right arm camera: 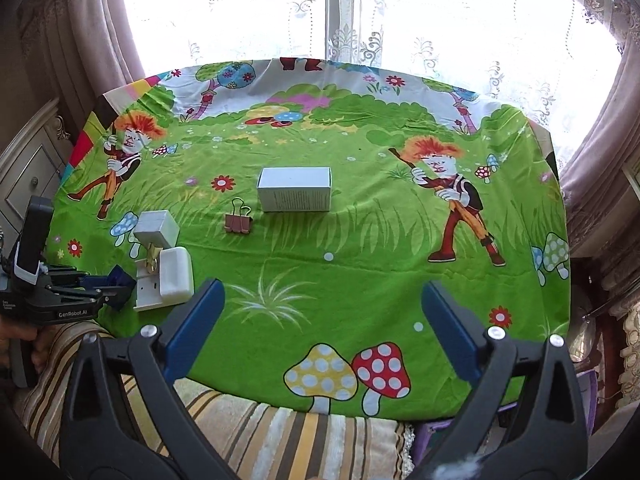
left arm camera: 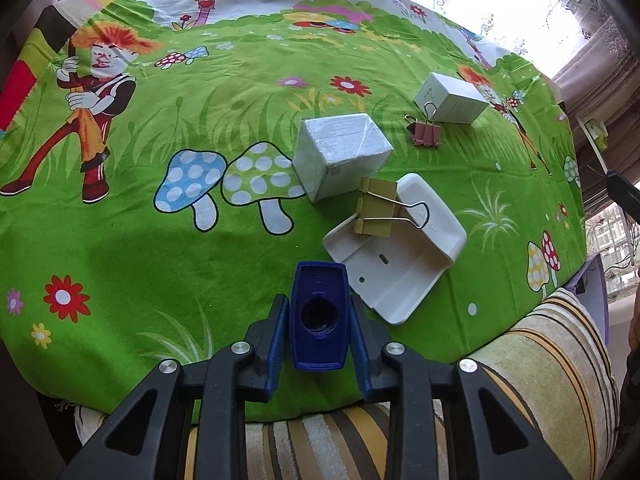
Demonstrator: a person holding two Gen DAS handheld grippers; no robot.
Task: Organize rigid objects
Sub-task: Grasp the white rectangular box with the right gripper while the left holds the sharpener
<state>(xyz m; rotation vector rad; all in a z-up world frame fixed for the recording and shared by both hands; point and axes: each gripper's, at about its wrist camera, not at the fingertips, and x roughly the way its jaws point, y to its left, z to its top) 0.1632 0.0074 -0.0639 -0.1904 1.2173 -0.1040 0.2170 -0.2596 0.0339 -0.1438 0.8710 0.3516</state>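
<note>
My left gripper [left arm camera: 319, 304] is shut on a dark blue plastic piece [left arm camera: 318, 320] with a round hole, held just above the green cloth near its front edge. Right of it lies a white tray [left arm camera: 404, 280] with a yellow binder clip [left arm camera: 376, 208] resting on its far rim. A white cube box [left arm camera: 340, 152] stands behind the tray. Farther right sit a pink binder clip [left arm camera: 425, 133] and a flat white box [left arm camera: 450, 98]. My right gripper [right arm camera: 324, 320] is open over the cloth's front edge with nothing between its fingers. The right wrist view shows the left gripper [right arm camera: 120, 284] at the far left.
The table is covered by a green cartoon cloth [right arm camera: 360, 240]. A striped cushion [right arm camera: 256, 432] lies along the front edge. Lace curtains and a window stand behind. A cabinet [right arm camera: 28, 172] stands at the left in the right wrist view.
</note>
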